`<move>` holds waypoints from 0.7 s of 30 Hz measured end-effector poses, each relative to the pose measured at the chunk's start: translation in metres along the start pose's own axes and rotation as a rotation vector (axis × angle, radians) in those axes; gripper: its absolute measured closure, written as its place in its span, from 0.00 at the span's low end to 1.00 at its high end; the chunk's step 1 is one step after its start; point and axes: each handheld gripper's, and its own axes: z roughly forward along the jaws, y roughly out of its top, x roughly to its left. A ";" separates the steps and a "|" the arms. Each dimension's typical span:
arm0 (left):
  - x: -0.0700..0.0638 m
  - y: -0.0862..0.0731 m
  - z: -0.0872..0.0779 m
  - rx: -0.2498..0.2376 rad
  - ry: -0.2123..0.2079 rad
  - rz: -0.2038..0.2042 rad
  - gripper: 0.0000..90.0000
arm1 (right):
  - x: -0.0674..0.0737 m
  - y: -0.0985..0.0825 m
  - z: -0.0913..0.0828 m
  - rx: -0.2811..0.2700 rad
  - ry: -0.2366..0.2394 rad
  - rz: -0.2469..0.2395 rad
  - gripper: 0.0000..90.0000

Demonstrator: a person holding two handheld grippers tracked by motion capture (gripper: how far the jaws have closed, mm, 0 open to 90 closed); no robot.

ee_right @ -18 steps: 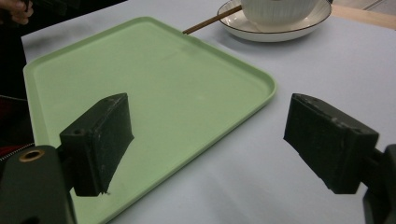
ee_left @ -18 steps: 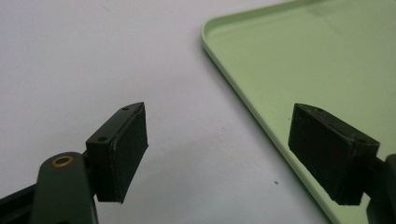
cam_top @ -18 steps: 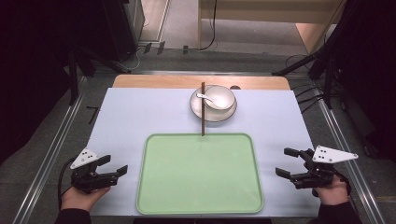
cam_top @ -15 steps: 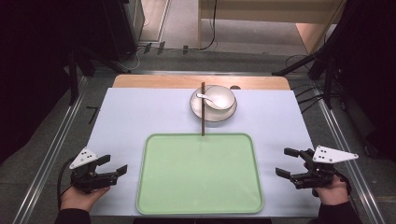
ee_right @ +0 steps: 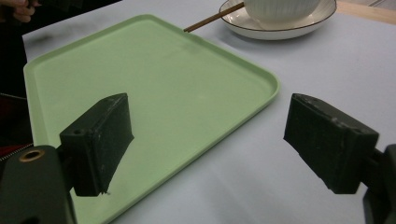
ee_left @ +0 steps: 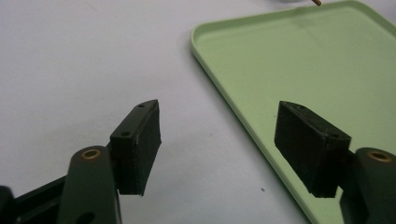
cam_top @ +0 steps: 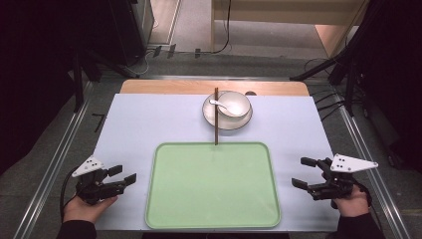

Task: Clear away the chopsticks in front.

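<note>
While both claws sit low at the bottom corners of the high view, almost nothing has changed since the earlier frames; the left claw (cam_top: 123, 176) has drifted only a touch, staying just left of the tray (cam_top: 213, 221), and the right claw (cam_top: 303, 173) keeps its place off the tray's right edge; both hands look parked rather than at work. Each claw stands spread with nothing between its jaws, as both gripper views show, bare pads over bench (cam_top: 149, 119) and tray rim. The things that seem meant for handling lie untouched at upper centre: bowl (cam_top: 234, 103) on its plate (cam_top: 228, 122), a white spoon (cam_top: 219, 104) resting inside the bowl, and a chopstick (cam_top: 216, 117) lying across the plate's left side with its near tip just reaching the tray's far rim. The tray itself is bare; by my reading, that stillness means no step has begun, and either hand must first travel up the frame to the dishes.
</note>
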 end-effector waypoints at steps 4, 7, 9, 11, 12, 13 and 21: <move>0.001 0.002 -0.002 -0.004 -0.004 -0.023 0.40 | -0.001 0.000 0.000 -0.004 -0.001 0.000 0.17; 0.000 0.003 -0.001 0.013 0.010 -0.033 0.41 | -0.002 -0.001 0.001 -0.004 0.000 0.007 0.17; -0.001 0.003 0.001 0.047 0.021 -0.058 0.38 | -0.002 0.000 0.001 -0.001 0.001 0.007 0.17; 0.001 0.004 0.002 0.069 0.010 -0.098 0.40 | -0.001 0.000 0.001 -0.001 0.002 0.004 0.17; 0.001 0.004 0.002 0.068 0.003 -0.105 0.41 | -0.001 0.000 0.001 -0.002 0.000 0.002 0.17; 0.001 0.005 0.002 0.071 0.003 -0.106 0.40 | -0.001 0.000 0.001 0.001 0.003 0.000 0.17; 0.002 0.007 0.005 0.077 0.011 -0.109 0.37 | -0.002 -0.001 0.000 -0.005 -0.003 0.002 0.17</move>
